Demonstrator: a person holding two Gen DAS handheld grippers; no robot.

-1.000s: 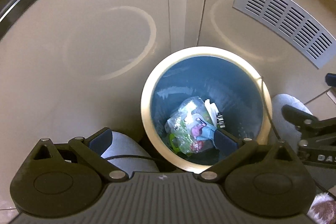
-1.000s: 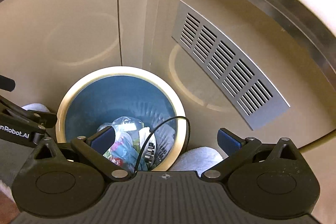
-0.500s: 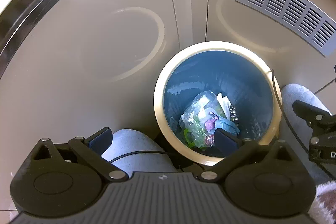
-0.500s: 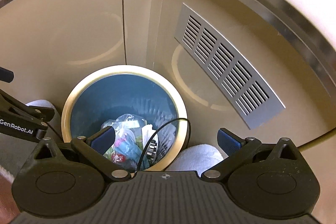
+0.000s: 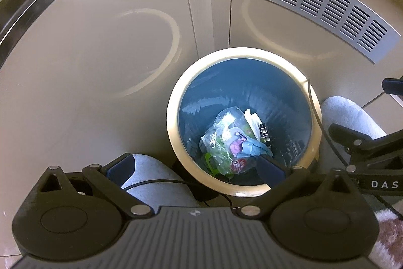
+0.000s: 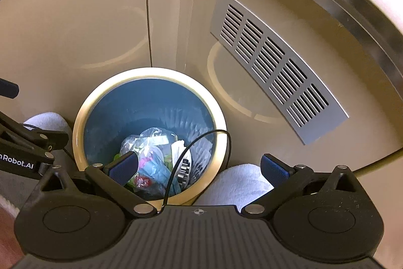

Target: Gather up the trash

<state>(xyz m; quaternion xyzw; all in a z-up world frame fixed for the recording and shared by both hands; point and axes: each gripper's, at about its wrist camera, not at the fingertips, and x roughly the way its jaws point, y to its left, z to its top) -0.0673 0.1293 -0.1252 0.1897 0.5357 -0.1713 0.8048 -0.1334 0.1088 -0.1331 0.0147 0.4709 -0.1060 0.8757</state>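
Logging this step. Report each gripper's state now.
Left gripper: open, holding nothing, above the trash bin.
Right gripper: open, holding nothing.

I see a bin (image 5: 173, 122) with a smooth cream plastic rim and a glossy blue liner (image 5: 201, 102) — crinkled clear plastic wrappers (image 5: 221, 140) lie inside. The vent grille (image 6: 272, 62) looks like brushed metal, the cabinet panels (image 5: 88, 42) glossy beige — my fingers (image 6: 123, 168) carry matt blue pads.
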